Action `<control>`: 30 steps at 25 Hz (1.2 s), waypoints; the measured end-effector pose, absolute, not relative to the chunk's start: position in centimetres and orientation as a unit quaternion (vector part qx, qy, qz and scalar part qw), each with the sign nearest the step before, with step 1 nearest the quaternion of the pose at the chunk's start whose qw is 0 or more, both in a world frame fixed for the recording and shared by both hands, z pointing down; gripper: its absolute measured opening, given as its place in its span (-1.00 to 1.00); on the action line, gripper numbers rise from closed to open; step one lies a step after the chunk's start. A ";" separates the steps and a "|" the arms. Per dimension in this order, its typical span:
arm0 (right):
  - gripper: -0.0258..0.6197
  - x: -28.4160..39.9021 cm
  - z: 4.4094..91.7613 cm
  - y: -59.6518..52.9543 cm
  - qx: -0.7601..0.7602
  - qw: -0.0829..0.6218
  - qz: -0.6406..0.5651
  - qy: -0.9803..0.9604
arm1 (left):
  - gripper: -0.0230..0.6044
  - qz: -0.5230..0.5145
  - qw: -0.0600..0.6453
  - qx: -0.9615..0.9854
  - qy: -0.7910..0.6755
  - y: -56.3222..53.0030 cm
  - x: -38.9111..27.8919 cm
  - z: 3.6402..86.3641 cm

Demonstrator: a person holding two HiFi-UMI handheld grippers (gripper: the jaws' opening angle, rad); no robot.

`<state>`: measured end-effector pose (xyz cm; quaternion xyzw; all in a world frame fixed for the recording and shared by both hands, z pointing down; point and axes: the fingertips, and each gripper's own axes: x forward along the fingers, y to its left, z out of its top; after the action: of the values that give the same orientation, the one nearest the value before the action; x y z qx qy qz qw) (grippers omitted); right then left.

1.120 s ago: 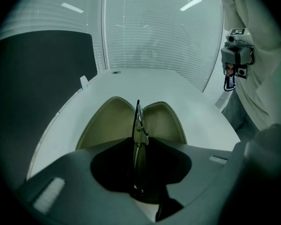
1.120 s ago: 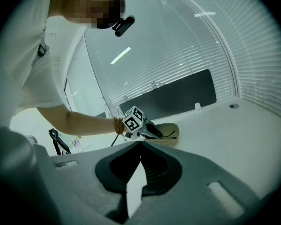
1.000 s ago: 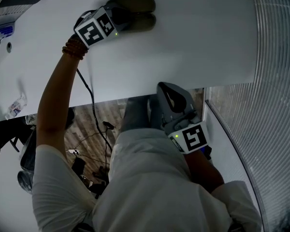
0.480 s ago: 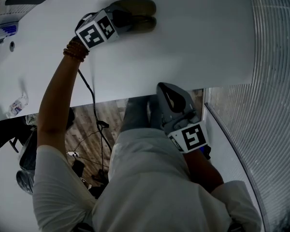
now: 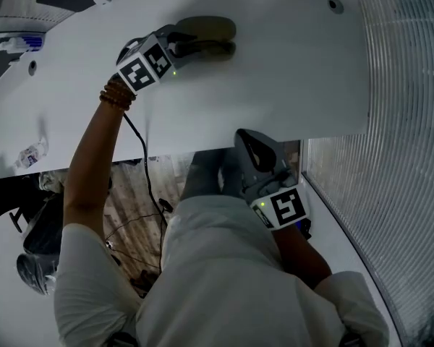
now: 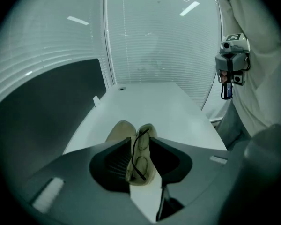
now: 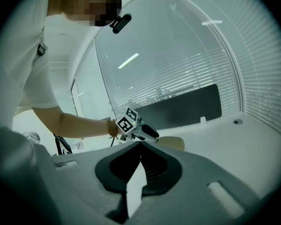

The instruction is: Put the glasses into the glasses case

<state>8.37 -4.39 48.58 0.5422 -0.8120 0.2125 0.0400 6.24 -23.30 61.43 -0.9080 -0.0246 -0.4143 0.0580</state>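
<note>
Head view showed a white table point(image 5: 289, 78) across the far part of the scene, with the left gripper point(image 5: 190, 45) reaching onto it at the far left; the tan glasses case point(image 5: 210, 27) sat open there, its two halves side by side, just to the right of that gripper's marker cube point(image 5: 145, 67); a beaded bracelet point(image 5: 114, 92) ringed the wrist behind the cube. Left gripper view looked along the jaws and had the case between them; the jaws had just been closing, and they stood at a middling width with their tips against either side of the right half of the case, while the other half spread to the left past the left jaw; the dark-rimmed glasses point(image 6: 140, 153) lay inside the gripped half, so they were already in the case, which was not yet closed. The right gripper point(image 5: 247, 137) hung well apart from all this, at the near edge of the table in front of the person's legs, pointing toward the far side; in the right gripper view its jaws met at the tips with nothing between them; slatted blinds point(image 5: 405, 121) ran along the right.
</note>
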 end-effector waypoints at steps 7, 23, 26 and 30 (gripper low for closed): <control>-0.92 8.8 43.7 -4.4 0.544 0.032 0.168 -0.821 | -0.62 -0.307 0.023 -0.951 0.034 -17.0 5.3 51.5; -0.92 8.3 32.2 -5.3 0.512 -0.001 0.068 -0.857 | -0.75 -0.079 0.002 -0.988 0.132 -7.0 4.5 33.6; -0.92 8.0 30.3 -6.1 0.503 -0.012 0.050 -0.863 | -0.92 -0.027 -0.015 -0.986 0.164 -7.4 4.6 31.5; -0.92 7.4 29.3 -5.9 0.494 -0.022 0.052 -0.868 | -0.92 0.023 -0.049 -0.978 0.199 -7.1 4.5 29.8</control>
<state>7.40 -5.87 29.27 0.4941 -0.8676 0.0521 -0.0217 4.46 -7.11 29.80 -0.9785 0.1991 0.0227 -0.0491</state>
